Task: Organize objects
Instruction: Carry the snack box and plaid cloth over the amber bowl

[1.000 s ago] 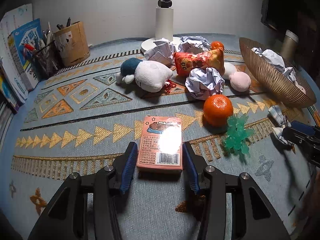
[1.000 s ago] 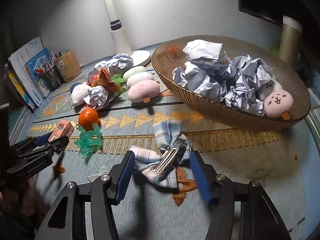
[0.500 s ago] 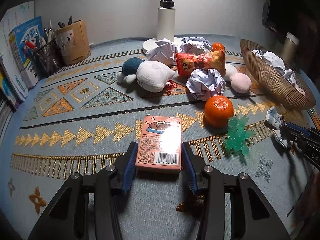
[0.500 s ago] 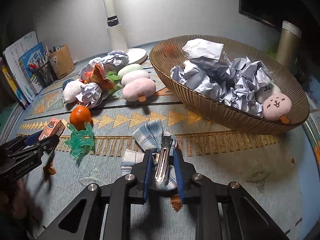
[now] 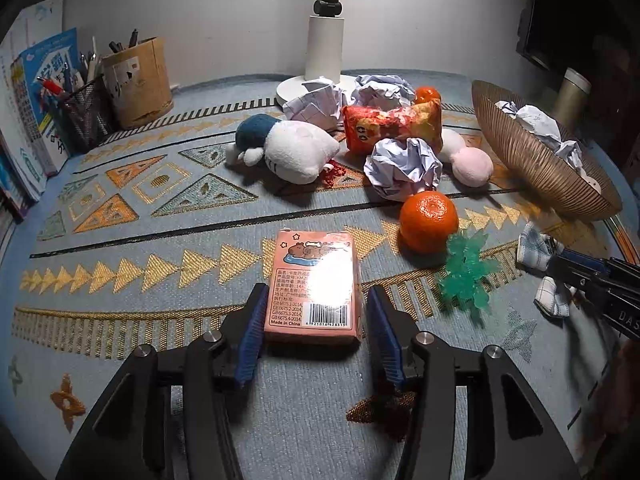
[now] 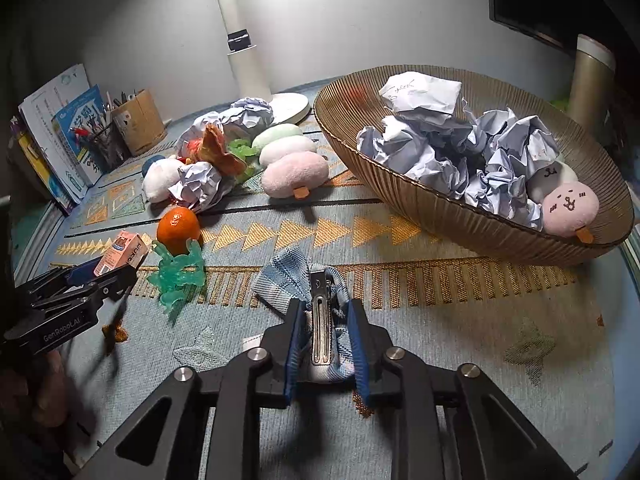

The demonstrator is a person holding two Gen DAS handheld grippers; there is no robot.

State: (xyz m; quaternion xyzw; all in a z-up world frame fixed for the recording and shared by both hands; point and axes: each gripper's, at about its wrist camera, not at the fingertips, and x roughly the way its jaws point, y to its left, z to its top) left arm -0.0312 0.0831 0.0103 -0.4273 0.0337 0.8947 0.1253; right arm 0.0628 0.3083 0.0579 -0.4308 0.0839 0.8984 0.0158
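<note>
A pink card box (image 5: 312, 280) lies flat on the patterned cloth between the jaws of my left gripper (image 5: 316, 296). Those jaws are opening, and the blue pads stand just off the box's sides. A blue plaid bow hair clip (image 6: 288, 276) with a metal clasp sits between the pads of my right gripper (image 6: 326, 308). That gripper's jaws are opening too, though the pads still press the bow's fabric. In the left wrist view the right gripper (image 5: 592, 276) and the bow (image 5: 536, 244) appear at the right edge.
A woven basket (image 6: 440, 204) at the right holds crumpled paper and plush toys. An orange (image 5: 428, 220) and a green plastic toy (image 5: 466, 276) lie right of the box. Behind them are a plush (image 5: 296, 152), a snack bag (image 5: 392, 124), paper balls, a lamp (image 5: 324, 40) and pen holders (image 5: 136, 80).
My right gripper went from wide open around the bow clip to closed onto it. The left jaws pinched in slightly on the box, then eased apart. Neither hand shifted.
</note>
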